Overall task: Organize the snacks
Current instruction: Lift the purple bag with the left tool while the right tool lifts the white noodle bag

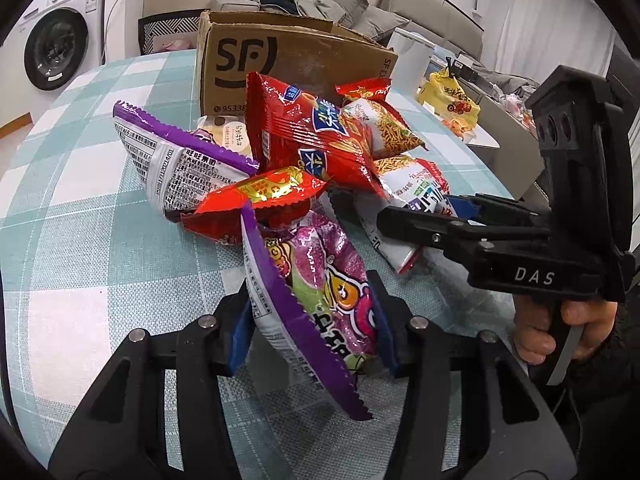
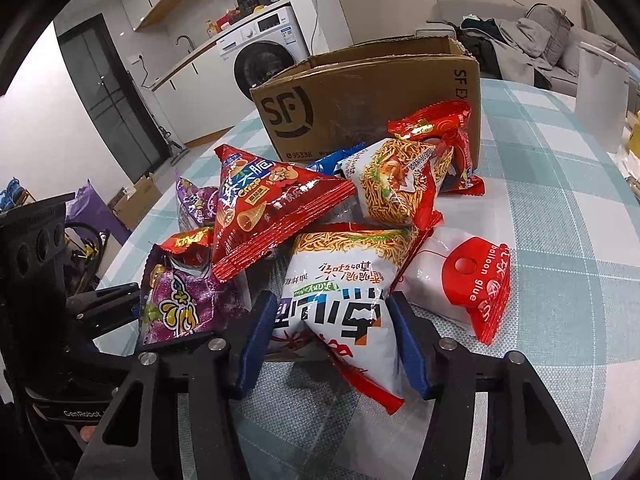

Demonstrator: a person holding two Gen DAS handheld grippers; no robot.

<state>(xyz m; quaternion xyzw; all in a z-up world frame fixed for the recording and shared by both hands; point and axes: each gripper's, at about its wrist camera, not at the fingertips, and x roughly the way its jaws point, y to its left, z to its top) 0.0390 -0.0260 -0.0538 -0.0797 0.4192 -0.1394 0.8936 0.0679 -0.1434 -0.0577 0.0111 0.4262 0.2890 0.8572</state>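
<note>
A heap of snack packets lies on a round desk (image 1: 80,240) covered with a pale green and white checked cloth, just in front of an open cardboard box (image 1: 288,60) printed with a large black logo. The left gripper (image 1: 312,328) has its jaws pinching a purple candy bag (image 1: 320,280), whose zigzag purple edge sticks out towards the camera; the blue pads press on both sides of the bag at the near edge of the heap. The right gripper (image 2: 334,344) has its jaws pinching a white noodle-snack bag (image 2: 340,288) with red trim, also at the near side of the heap, its pads against the bag's two sides. A hand (image 1: 580,328) holds the right gripper's handle in the left wrist view. In the middle of the heap a red crisp packet (image 2: 272,212) leans up over the others, and a second noodle-snack bag (image 2: 396,184) sits behind it near the box. A white pack with a red label (image 2: 460,280) lies just beside the held noodle bag. A washing machine (image 2: 264,52) stands in the background.
</note>
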